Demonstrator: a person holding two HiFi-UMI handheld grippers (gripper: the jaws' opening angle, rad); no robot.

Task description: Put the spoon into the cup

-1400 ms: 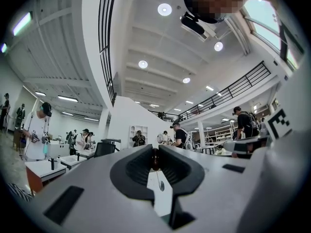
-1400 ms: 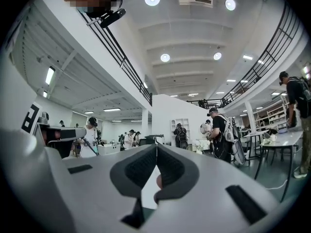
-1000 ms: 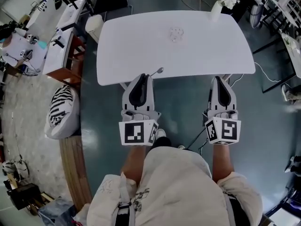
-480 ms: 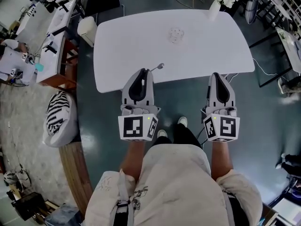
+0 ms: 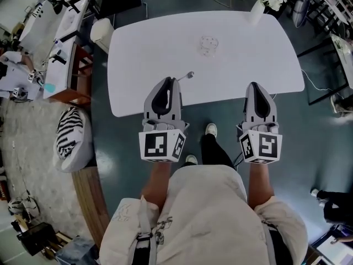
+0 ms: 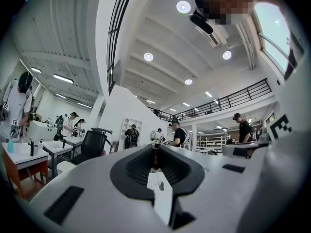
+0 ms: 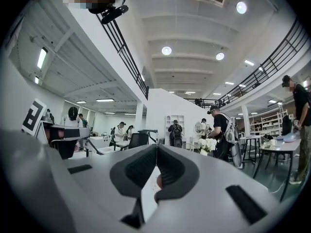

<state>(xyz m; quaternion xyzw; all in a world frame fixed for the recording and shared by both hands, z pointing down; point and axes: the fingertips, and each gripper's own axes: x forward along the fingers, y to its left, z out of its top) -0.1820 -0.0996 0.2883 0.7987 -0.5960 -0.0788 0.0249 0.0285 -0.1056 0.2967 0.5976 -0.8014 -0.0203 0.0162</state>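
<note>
A clear glass cup [image 5: 208,45] stands upright on the white table [image 5: 143,48], right of its middle. My left gripper [image 5: 172,80] reaches over the table's near edge, shut on a metal spoon [image 5: 185,75]. The spoon's bowl sticks out past the tips toward the cup, still well short of it. In the left gripper view the jaws [image 6: 155,152] pinch the thin dark handle [image 6: 155,158]. My right gripper [image 5: 258,85] hovers at the near edge further right. In the right gripper view its jaws [image 7: 156,149] meet with nothing between them.
A white vase with flowers [image 5: 258,7] stands at the table's far right corner. Work desks [image 5: 66,43] with gear and a striped bag [image 5: 70,137] lie to the left. Cables [image 5: 314,84] run on the floor at the right. Several people stand in the room beyond.
Both grippers have moved forward, and their tips now reach over the table's near edge. The spoon stays in the left jaws. The cup lies closer to the spoon's bowl.
</note>
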